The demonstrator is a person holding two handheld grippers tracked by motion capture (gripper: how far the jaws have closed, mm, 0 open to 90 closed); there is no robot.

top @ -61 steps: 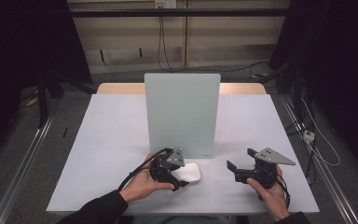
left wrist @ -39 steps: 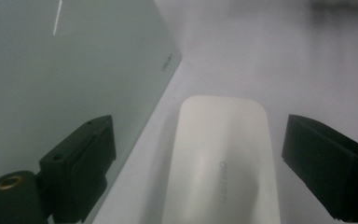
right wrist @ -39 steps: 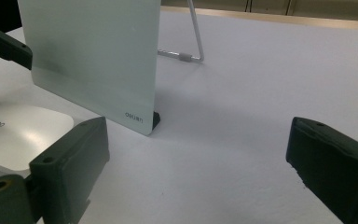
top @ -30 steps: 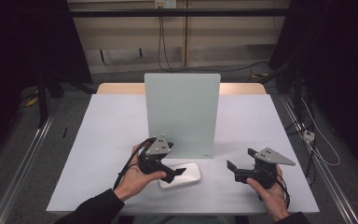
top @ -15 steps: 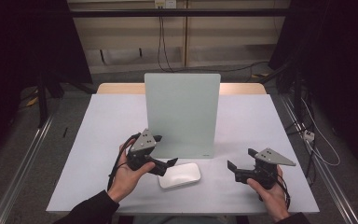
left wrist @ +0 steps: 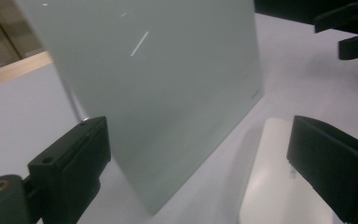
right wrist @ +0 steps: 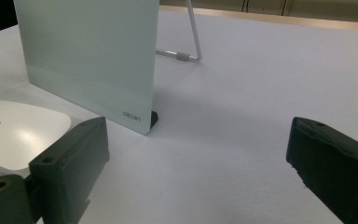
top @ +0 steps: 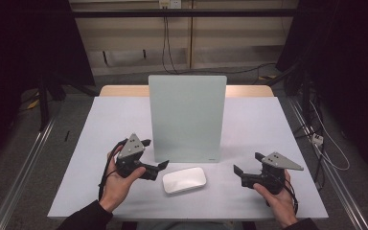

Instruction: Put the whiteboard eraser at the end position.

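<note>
The white pad [top: 184, 179] is lying flat on the worktop [top: 100, 129], just ahead of the left gripper [top: 159, 166], whose jaws are standing wide apart and holding nothing; in the left gripper view the pad [left wrist: 279, 186] is sitting low beside the right-hand jaw. The risk, as I judge it, is clipping the upright board [top: 188, 117] just beyond the jaws and tipping it on its wire stand. The left hand [top: 117, 184] is cradling its gripper tilted inward. The right gripper [top: 237, 171], jaws likewise apart, is pointing toward the pad, well short of it.
</note>
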